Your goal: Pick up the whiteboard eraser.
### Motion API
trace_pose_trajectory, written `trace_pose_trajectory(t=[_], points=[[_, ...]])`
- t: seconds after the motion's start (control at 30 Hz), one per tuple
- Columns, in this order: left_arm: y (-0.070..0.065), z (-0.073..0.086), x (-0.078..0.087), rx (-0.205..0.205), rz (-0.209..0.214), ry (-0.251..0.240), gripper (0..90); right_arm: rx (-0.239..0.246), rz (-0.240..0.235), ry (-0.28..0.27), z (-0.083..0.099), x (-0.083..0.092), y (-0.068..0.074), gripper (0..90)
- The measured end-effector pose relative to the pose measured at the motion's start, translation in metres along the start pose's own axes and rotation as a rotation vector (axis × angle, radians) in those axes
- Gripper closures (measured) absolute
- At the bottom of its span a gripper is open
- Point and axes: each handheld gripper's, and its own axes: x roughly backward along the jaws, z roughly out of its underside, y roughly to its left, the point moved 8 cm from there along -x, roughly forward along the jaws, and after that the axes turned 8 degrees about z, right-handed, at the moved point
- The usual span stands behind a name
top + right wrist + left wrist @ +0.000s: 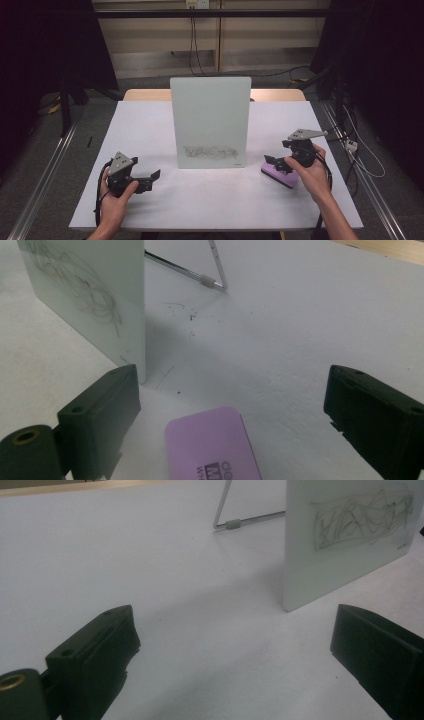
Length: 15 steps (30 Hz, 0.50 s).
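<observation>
my right tool (278, 163) gapes wide over the purple eraser (279, 176), pads clear of it, right of the scribbled whiteboard (210, 121); my left tool (152, 178) sits open on the counter (210, 195).

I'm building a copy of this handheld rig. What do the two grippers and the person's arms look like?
Each is a black handheld body: the left gripper and the right gripper both carry a grey three-cornered plate on top with small dark holes. A black cable trails from each. The fingers are blocky black pads with small screw holes. The forearms are bare, with no sleeves visible.
</observation>
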Motion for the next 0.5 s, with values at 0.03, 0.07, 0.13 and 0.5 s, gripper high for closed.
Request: trace_pose_trajectory(t=[0.03, 0.07, 0.13, 0.5], points=[[0.0, 0.0, -0.001, 0.0, 0.002, 0.002, 5.0, 0.01, -0.025, 0.0, 0.0, -0.003, 0.001, 8.0], [0.0, 0.0, -0.001, 0.0, 0.002, 0.002, 5.0, 0.01, -0.025, 0.0, 0.0, -0.003, 0.001, 8.0], [-0.001, 0.0, -0.001, -0.004, 0.008, 0.004, 5.0, 0.022, -0.017, 0.002, 0.001, -0.005, 0.001, 8.6], [0.001, 0.0, 0.0, 0.004, 0.012, 0.0, 5.1, 0.119, -0.016, 0.123, 0.016, -0.002, 0.002, 10.6]])
